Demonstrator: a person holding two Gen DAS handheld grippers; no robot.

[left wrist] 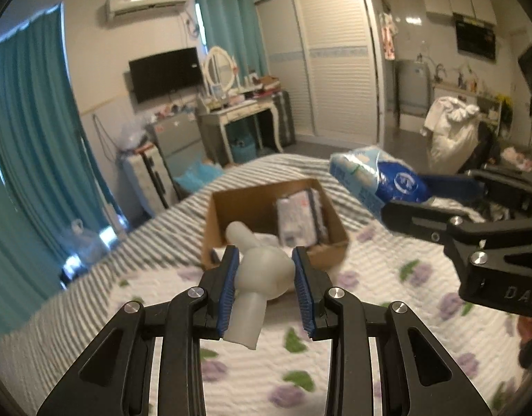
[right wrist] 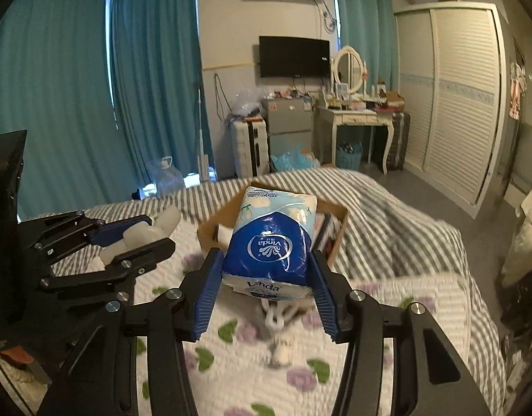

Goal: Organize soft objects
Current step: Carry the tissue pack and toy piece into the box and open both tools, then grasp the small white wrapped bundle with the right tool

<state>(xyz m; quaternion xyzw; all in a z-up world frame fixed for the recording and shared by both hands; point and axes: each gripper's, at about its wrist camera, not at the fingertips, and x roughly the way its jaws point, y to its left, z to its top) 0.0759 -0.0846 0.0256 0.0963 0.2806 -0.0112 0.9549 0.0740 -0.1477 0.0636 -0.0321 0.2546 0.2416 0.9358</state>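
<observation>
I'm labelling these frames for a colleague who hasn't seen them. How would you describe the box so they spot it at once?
Start at the bed with its striped and purple-flower covers. On it, ahead of both grippers, sits an open brown cardboard box holding packets. It is the only rigid, plain brown, square-cornered thing among the soft, patterned bedding.

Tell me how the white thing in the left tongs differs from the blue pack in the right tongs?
The white plush toy is plain pale grey-white with rounded, limb-like parts; the Vinda tissue pack is a blue and white printed plastic packet. The toy looks smaller and slimmer than the pack, which fills its tongs. Both are pinched between blue pads and held above the bed, near the cardboard box.
</observation>
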